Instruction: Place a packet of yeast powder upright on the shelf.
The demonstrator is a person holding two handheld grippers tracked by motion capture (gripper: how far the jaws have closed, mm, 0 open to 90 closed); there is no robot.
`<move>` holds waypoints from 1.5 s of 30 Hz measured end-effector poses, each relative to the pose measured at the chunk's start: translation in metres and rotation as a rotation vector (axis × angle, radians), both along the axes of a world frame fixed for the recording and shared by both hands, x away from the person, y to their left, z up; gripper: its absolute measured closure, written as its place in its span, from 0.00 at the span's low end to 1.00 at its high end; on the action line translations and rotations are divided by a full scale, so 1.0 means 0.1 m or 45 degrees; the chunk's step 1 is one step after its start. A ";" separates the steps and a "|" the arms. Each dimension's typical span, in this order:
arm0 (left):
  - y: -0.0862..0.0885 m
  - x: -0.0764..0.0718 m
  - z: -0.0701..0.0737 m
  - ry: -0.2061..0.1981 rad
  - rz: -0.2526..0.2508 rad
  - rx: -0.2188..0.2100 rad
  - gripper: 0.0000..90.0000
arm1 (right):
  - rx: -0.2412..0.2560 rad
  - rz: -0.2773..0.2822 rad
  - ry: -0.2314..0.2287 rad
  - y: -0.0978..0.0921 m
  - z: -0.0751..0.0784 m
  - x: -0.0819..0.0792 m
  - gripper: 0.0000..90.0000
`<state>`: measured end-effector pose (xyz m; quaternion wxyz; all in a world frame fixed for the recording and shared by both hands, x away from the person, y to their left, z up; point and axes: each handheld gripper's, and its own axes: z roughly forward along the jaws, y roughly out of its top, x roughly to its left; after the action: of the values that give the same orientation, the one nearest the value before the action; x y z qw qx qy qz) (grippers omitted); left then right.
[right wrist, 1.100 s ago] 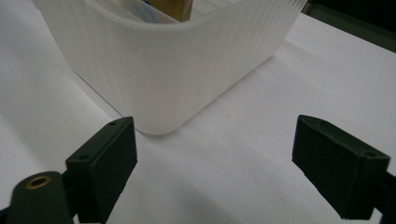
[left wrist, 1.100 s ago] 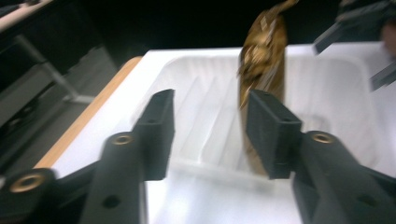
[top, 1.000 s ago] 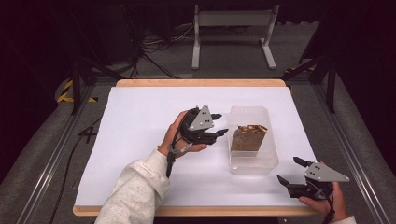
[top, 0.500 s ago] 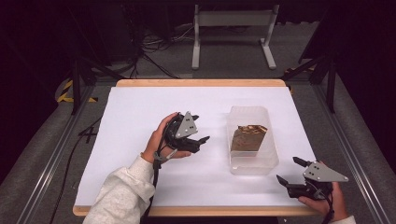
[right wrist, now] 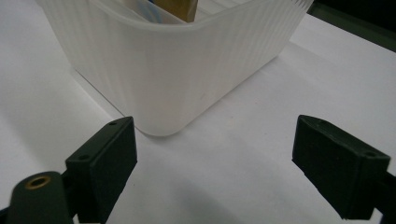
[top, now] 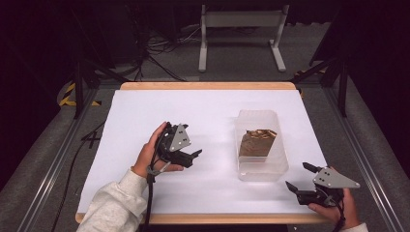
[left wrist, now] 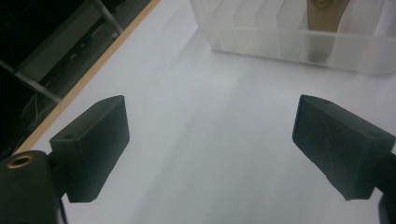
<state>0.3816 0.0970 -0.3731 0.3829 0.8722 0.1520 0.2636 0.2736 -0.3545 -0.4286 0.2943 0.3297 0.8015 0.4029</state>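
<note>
- The left gripper (top: 193, 157) hovered over the white table (top: 145, 111), left of the clear plastic container (top: 278, 162), held in a hand (top: 150, 152) whose pale-sleeved forearm entered from the bottom edge.
- Its jaws stood wide apart and gripped nothing.
- The right gripper (top: 297, 176) sat near the table's front right corner, just beside the container's near end, jaws likewise spread and empty.
- A crumpled golden-brown packet (top: 257, 142) lay inside the container.
- No writing on the packet or container could be read.
</note>
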 end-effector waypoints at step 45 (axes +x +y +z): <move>1.50 -0.61 -0.64 0.099 0.451 -0.057 0.10 | -0.022 0.006 -0.025 0.04 0.03 0.04 0.15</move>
<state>0.3210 0.2467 -0.4371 0.3437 0.8327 0.3237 0.2894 0.2776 -0.3506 -0.4259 0.3042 0.3214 0.8026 0.3999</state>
